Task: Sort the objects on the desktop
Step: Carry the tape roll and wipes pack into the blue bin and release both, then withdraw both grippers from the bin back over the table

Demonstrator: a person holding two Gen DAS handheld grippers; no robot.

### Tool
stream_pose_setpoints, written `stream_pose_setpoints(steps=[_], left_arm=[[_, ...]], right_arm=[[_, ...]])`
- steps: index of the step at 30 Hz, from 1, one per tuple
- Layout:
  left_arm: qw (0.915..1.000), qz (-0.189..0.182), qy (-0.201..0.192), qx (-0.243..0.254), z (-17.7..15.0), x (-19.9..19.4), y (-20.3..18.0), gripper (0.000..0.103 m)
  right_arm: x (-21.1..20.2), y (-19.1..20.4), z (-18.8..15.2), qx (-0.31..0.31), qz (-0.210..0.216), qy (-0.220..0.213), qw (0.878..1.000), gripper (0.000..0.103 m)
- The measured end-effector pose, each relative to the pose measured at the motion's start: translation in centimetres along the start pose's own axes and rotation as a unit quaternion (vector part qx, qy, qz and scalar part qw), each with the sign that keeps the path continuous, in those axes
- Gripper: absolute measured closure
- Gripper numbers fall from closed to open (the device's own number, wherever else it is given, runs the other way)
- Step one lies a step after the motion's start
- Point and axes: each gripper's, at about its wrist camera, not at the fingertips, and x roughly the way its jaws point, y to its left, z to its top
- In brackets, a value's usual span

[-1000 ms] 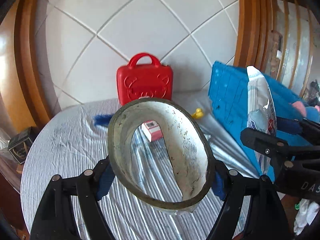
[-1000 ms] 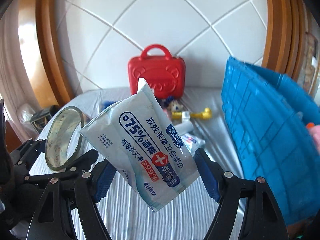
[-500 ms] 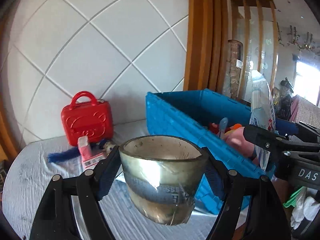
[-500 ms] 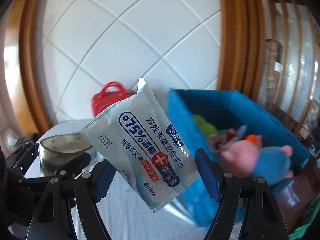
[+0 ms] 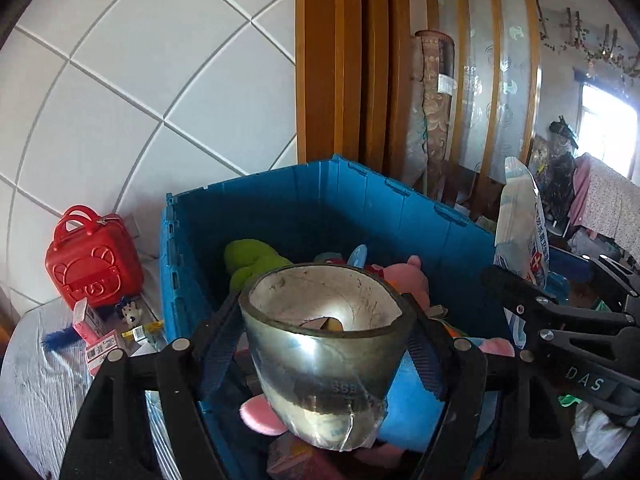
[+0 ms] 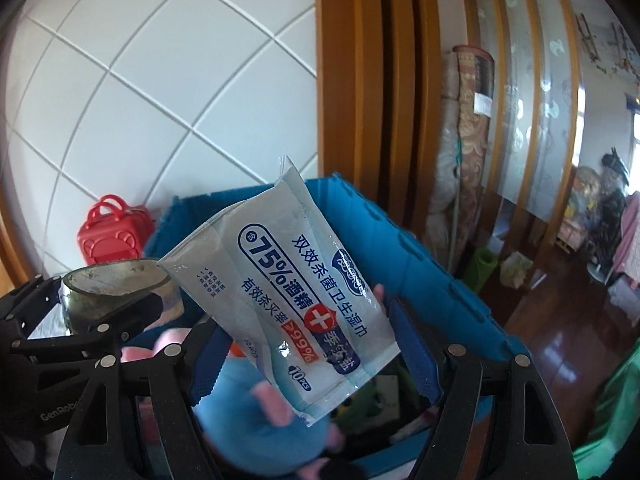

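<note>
Blue plastic walls of the bin fill the middle of both wrist views, and both grippers hang over its open top. The left gripper pinches a tape roll between its blue pads, the roll's open core facing up and away, its shiny outer band towards the camera. Below the roll, inside the bin, lie a green plush, a pink plush and a blue one with pink parts.

The right gripper is clamped on a wipes pack, a pale packet printed with "75%" and a red cross. The pack stands tilted, its top corner leaning left, above a blurred blue and pink plush in the bin. In the left wrist view the same pack shows edge-on at the right, above the bin's far right wall, held by the right gripper. In the right wrist view the roll sits at the left, held by the left gripper.

Left of the bin, on the striped tablecloth, a red case stands against the tiled wall, with small boxes and a tiny toy figure just in front of it. A wooden frame rises behind the bin.
</note>
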Motion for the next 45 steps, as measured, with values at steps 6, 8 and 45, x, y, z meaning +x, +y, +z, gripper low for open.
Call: stream_pose_setpoints(steps=[6,8,45], left_arm=[[0.9992,0.041,0.004,-0.001,-0.3,0.5,-1.3,0.024],[0.9988,0.048,-0.006,-0.008,-0.4,0.0,-1.0,0.017],[0.9867,0.134,-0.027,-0.088,-18.7,-24.3,31.4,0.014]], right_arm=[[2.6,-2.5,-0.6,0.008,0.008,0.025,1.0,0.021],[2.9,-2.4,-0.8,0.005,0.009,0.026,1.0,0.008],[-11.3,34.1,-7.4,-0.082,0.103,-0.018,0.991,0.0]])
